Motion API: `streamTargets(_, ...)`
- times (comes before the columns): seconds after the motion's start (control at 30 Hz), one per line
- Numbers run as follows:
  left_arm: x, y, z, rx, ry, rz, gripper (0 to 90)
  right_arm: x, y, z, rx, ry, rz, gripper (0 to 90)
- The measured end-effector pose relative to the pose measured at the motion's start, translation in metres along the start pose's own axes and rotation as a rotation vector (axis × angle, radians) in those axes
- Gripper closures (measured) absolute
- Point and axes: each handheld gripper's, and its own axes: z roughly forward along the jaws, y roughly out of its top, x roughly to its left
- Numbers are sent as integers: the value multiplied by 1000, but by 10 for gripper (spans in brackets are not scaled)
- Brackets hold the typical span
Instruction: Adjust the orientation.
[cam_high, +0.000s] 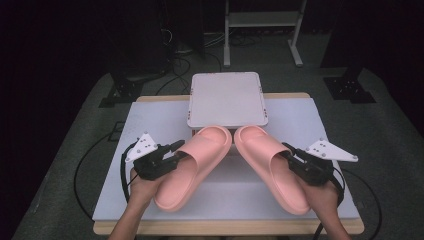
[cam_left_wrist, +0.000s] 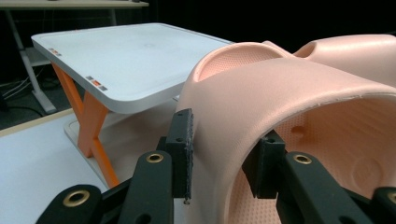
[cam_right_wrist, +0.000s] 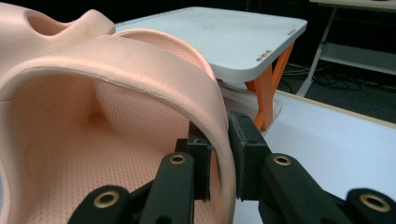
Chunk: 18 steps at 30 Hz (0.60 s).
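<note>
left gripper: lower left of frame, hand gripping from below, jaws pinching left slipper at its strap edge | right gripper: lower right, jaws clamped on right slipper strap wall | slippers: centre frame, toes near white stand

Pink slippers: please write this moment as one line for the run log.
left gripper: shut on left slipper strap | right gripper: shut on right slipper strap | toes near white stand
</note>
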Motion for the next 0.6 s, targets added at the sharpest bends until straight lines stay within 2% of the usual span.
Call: streamTargets(0.6,4,25,-2,-13,8,22,666,4,30,-5,-30,2,-28,788)
